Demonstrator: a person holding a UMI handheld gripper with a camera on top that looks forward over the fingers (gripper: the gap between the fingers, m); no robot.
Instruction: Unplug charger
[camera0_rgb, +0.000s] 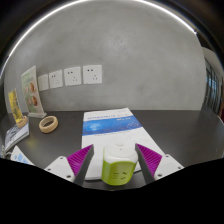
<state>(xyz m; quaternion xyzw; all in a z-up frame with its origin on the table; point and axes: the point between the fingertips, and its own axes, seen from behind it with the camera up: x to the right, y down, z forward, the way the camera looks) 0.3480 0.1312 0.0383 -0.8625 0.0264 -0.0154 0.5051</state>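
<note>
A yellow-green cube with a pale top (117, 164) stands between my gripper's (114, 150) two fingers, close in. Its front face shows socket slots. I cannot tell whether the pale top is a separate plug. The left purple pad (80, 160) stands a little apart from the cube. The right purple pad (150, 157) is at or very near its side. The gripper is open around the cube. The cube's underside is hidden, so what it rests on is unseen. Three white wall sockets (72, 76) sit on the grey wall far beyond, to the left.
A white and blue booklet (112, 123) lies on the dark table (180, 135) just beyond the cube. A roll of tape (48, 123) lies to the left. A yellow item (15, 105) and papers stand at the far left by the wall.
</note>
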